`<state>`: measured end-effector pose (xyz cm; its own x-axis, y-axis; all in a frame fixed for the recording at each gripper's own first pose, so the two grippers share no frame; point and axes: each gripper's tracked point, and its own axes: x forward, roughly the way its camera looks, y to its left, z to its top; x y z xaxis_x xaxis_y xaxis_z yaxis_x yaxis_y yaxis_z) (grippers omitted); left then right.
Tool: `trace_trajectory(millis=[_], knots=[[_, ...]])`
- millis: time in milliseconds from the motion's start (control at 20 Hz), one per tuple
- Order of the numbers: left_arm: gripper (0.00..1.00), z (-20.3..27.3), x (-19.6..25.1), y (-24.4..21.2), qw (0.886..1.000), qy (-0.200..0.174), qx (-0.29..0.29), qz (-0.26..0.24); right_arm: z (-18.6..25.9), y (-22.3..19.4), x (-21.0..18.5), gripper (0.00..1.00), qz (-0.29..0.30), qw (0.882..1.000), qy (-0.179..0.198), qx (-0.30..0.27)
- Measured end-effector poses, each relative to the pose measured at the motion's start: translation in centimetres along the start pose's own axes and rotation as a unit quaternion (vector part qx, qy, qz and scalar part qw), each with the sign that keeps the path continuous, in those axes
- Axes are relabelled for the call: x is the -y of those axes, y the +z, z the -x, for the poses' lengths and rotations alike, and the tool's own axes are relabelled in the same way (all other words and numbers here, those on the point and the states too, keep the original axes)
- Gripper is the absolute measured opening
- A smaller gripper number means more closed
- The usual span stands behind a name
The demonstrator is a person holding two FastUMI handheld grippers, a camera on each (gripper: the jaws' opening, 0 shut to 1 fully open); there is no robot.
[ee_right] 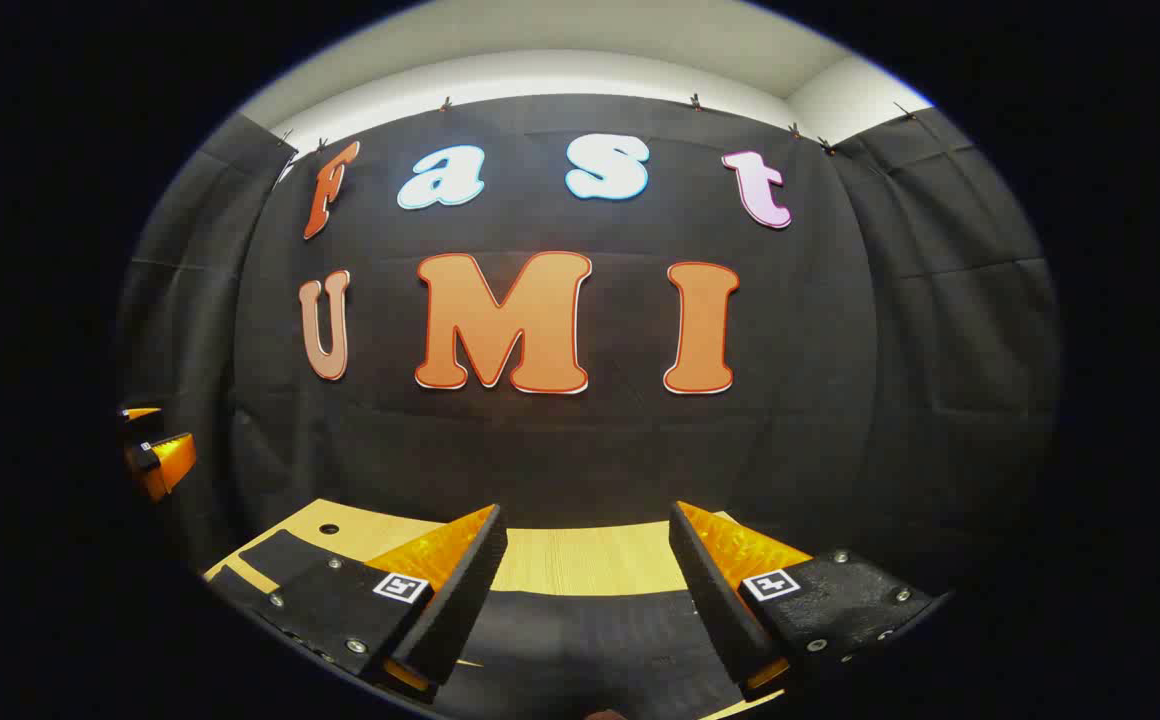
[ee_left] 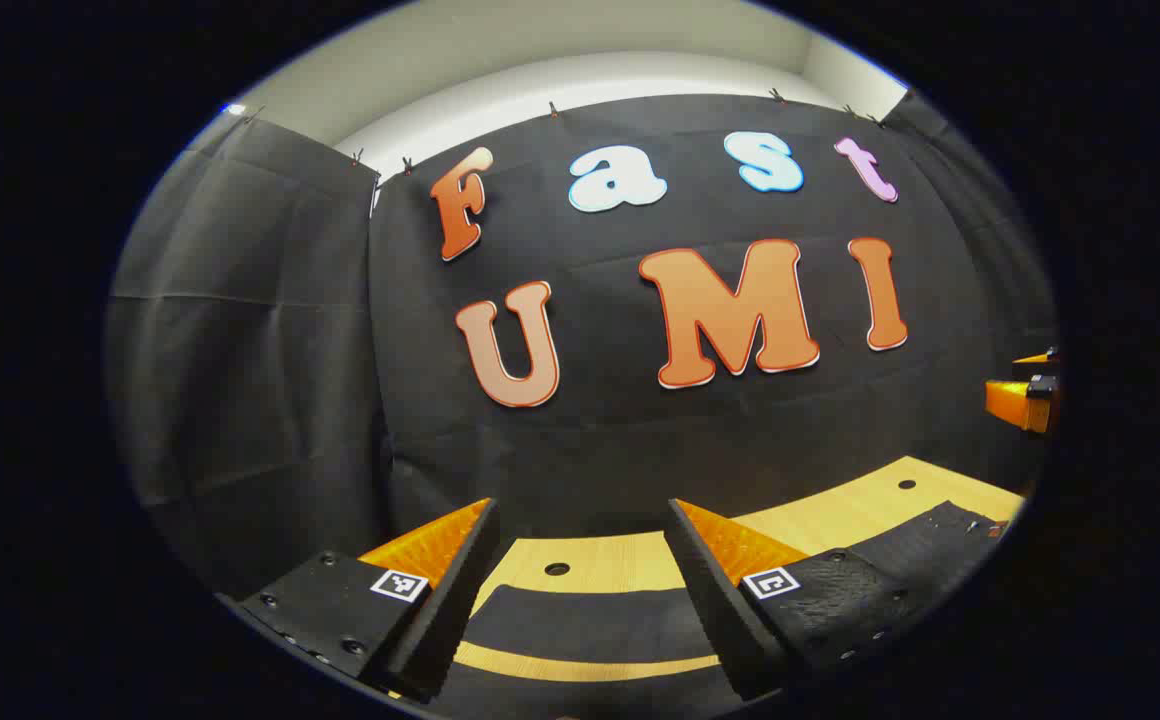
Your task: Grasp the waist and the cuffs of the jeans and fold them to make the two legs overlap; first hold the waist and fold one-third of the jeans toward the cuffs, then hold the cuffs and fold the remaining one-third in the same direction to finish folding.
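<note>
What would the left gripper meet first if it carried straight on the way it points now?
Probably the booth's black cloth wall. The left gripper is open and points level over the wooden table and the dark jeans below it, with nothing between its fingers. Depth is hard to judge.

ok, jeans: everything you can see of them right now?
The jeans look black, a textured denim-like cloth, lying flat on the light wooden table. Bare wood shows through a gap between two dark bands in the left gripper view. Both grippers hover above, jaws open, nothing gripped. Waist and cuffs can't be told apart.
</note>
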<state>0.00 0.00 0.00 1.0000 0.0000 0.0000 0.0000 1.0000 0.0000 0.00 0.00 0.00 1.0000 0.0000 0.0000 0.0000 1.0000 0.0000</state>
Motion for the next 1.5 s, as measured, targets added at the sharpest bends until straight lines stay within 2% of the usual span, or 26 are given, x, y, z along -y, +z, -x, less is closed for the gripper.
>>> trace_trajectory(millis=[250, 300, 700, 750, 900, 950, 1050, 1200, 1300, 1400, 1500], knots=[[1.0, -0.2, 1.5, -0.1, 1.0, -0.014, 0.002, 0.01, 0.1, -0.7, 0.8, 0.98, -0.01, 1.0, -0.008, -0.008], [0.98, -0.2, 1.8, 0.0, 1.0, -0.016, 0.001, 0.011, 0.2, -0.8, 0.5, 1.0, -0.017, 1.0, -0.003, -0.01], [0.98, -0.4, 2.5, -0.3, 1.0, -0.012, -0.007, 0.003, 0.3, -1.4, 0.4, 1.0, -0.027, 1.0, 0.002, -0.013], [0.98, -0.4, 2.4, 0.0, 1.0, -0.008, -0.004, -0.002, 0.1, -1.4, 0.5, 0.98, -0.021, 1.0, 0.003, -0.013], [1.0, -0.7, 2.0, -0.8, 1.0, 0.001, -0.018, -0.008, -0.1, -2.0, 1.1, 1.0, -0.024, 0.999, 0.0, -0.023], [0.98, -0.8, 1.6, -1.3, 1.0, 0.005, -0.024, -0.008, -0.2, -2.4, 1.5, 1.0, -0.031, 0.999, -0.004, -0.03], [1.0, -0.9, 0.7, -2.2, 0.999, 0.011, -0.04, 0.008, -0.5, -3.9, 2.7, 0.98, -0.062, 0.997, -0.017, -0.05], [0.98, -1.5, -2.7, -6.2, 0.99, 0.063, -0.103, 0.071, -0.6, -7.5, 4.9, 1.0, -0.098, 0.989, -0.042, -0.102], [0.98, -1.5, -3.3, -8.5, 0.981, 0.066, -0.139, 0.117, -0.3, -10.1, 5.9, 0.98, -0.135, 0.979, -0.05, -0.144], [0.99, -1.5, -3.7, -9.4, 0.981, 0.054, -0.15, 0.114, -0.3, -12.4, 6.9, 0.98, -0.167, 0.968, -0.061, -0.18], [0.99, -1.3, -5.7, -10.8, 0.982, 0.075, -0.158, 0.072, 0.1, -15.6, 8.4, 0.98, -0.181, 0.953, -0.081, -0.231]])
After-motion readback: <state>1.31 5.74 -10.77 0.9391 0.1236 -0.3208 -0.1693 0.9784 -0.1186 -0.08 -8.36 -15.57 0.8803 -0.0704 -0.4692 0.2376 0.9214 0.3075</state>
